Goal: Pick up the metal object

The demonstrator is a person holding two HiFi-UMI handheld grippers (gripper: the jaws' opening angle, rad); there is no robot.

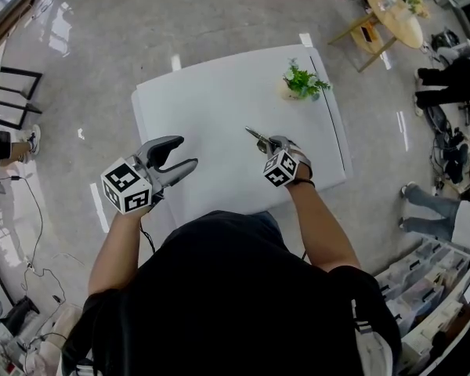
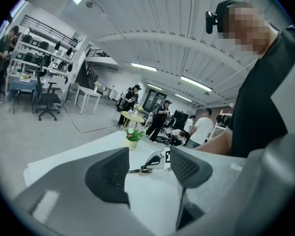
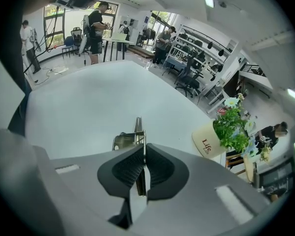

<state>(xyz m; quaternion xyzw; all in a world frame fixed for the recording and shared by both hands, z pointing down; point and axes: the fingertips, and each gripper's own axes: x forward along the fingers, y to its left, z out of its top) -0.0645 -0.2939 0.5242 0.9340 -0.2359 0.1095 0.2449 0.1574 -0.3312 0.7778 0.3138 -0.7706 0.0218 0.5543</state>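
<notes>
The metal object (image 1: 258, 137) is a thin shiny tool with a pointed tip, held above the white table (image 1: 211, 108). My right gripper (image 1: 271, 145) is shut on it near the table's middle right. In the right gripper view the metal object (image 3: 138, 127) sticks out forward from between the pressed pads, with its bracket part to the left. My left gripper (image 1: 176, 155) hangs open over the table's front left with nothing between its fingers. From the left gripper view the metal object (image 2: 137, 170) shows far off, between the parted fingers (image 2: 110, 173).
A small potted plant (image 1: 301, 81) in a cream pot (image 3: 210, 138) stands at the table's far right. A round wooden side table (image 1: 395, 12) is beyond on the floor. People and shelves ring the room. Cables lie on the floor at left.
</notes>
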